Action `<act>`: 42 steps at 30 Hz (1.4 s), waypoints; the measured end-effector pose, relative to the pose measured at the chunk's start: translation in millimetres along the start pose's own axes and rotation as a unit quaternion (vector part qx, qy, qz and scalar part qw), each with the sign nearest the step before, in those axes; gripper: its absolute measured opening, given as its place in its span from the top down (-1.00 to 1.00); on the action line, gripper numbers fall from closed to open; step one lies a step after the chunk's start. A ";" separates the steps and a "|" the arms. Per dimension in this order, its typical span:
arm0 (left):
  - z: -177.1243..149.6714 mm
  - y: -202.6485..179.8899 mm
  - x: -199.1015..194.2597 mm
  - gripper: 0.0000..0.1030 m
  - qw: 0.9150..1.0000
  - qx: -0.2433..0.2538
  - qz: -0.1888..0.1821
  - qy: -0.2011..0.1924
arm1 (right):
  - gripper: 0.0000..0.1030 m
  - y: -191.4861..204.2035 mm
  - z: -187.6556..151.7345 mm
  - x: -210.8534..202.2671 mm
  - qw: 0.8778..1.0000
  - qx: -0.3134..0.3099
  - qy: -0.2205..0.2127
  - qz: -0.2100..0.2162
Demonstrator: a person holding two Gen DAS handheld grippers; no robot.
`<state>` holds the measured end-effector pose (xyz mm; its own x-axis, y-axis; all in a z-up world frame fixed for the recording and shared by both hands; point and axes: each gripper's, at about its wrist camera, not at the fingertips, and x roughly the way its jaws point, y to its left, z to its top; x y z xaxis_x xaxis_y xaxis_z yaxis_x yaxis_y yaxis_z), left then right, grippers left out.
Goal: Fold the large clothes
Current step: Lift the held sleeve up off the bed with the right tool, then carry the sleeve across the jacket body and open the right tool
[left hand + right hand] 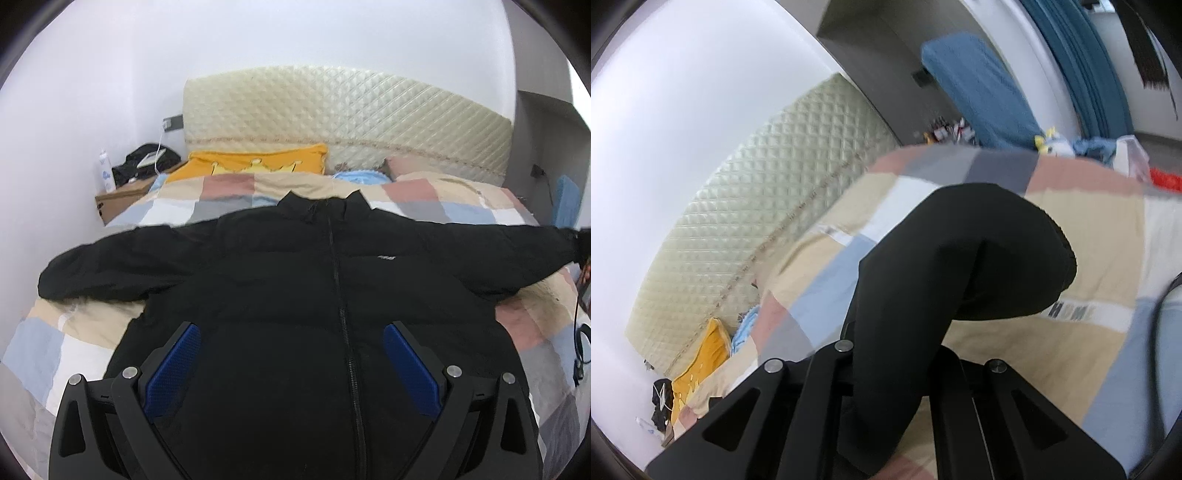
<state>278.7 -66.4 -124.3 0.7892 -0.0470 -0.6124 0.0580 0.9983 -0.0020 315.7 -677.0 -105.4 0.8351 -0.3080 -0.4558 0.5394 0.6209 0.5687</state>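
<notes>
A black zip-up puffer jacket (295, 280) lies face up on the bed with both sleeves spread wide. My left gripper (291, 328) hovers over the jacket's lower front, open, its blue pads (173, 369) far apart on either side of the zipper and holding nothing. In the right wrist view my right gripper (886, 354) is shut on the jacket's right sleeve (960, 258), which rises off the quilt and drapes over the jaws, hiding the fingertips. The sleeve's cuff end (569, 240) reaches the right edge of the left wrist view.
The bed carries a patchwork quilt (92, 332) and a quilted cream headboard (332, 110). A yellow pillow (258, 162) and a blue one lie at the head. A nightstand (122, 195) with a bottle stands at the left. Blue cloth (979, 85) and clutter sit beyond the bed's far side.
</notes>
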 end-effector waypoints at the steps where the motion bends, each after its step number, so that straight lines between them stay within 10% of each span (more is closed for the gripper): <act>1: -0.9 -1.1 -3.8 -0.96 1.000 0.004 -0.005 -0.003 | 0.88 4.5 1.5 -9.1 1.000 0.001 -0.006 0.003; 11: -8.1 10.6 -31.0 -0.96 1.000 -0.002 -0.027 -0.014 | 0.88 117.1 11.7 -91.8 0.994 -0.101 -0.032 0.013; 26: -15.8 44.9 -73.3 -0.96 0.997 -0.001 -0.051 -0.054 | 0.89 282.7 -59.9 -162.5 0.967 -0.240 -0.042 0.070; 42: -21.5 108.9 -68.9 -0.96 0.993 -0.074 -0.080 -0.037 | 0.87 418.0 -257.2 -131.0 0.924 -0.327 0.068 0.184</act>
<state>217.4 46.3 -99.4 0.8204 -0.2026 -0.5347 0.0997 0.9715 -0.2150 404.0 -191.7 15.9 0.9040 0.0770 -0.4205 0.0036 0.9822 0.1876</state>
